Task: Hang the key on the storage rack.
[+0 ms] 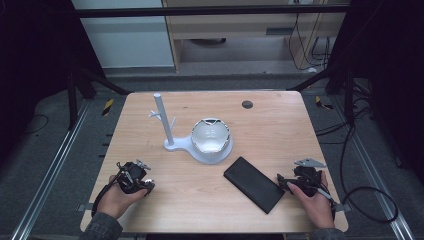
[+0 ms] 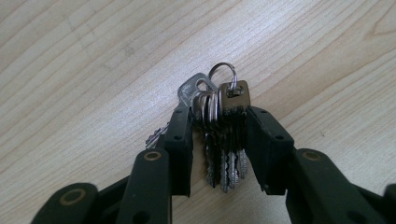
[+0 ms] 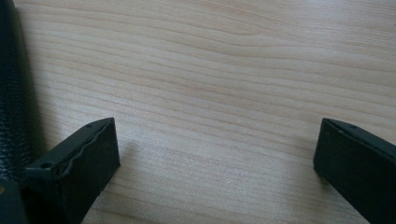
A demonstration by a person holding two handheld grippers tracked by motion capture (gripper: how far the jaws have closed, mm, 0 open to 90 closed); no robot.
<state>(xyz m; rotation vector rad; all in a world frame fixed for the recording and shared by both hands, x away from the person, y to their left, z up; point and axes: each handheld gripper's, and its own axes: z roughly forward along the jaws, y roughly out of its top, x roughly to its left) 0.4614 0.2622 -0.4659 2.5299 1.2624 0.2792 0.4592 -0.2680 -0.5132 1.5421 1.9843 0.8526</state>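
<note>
My left gripper (image 2: 219, 116) is shut on a bunch of silver keys (image 2: 224, 140) on a ring, held just above the wooden table (image 1: 270, 125). In the high view the left gripper (image 1: 145, 184) sits near the table's front left. My right gripper (image 3: 215, 140) stands open over bare wood, nothing between its jaws. In the high view the right gripper (image 1: 286, 184) rests at the front right, just right of a black rectangular case (image 1: 253, 183). The case's edge (image 3: 14, 93) runs along the left of the right gripper view.
A white stand with an upright post and short pegs (image 1: 163, 120) rises at mid-table, and a glossy bowl (image 1: 210, 136) sits on its round base. A dark round hole (image 1: 247, 104) marks the table's far side. Cables trail on the floor at right.
</note>
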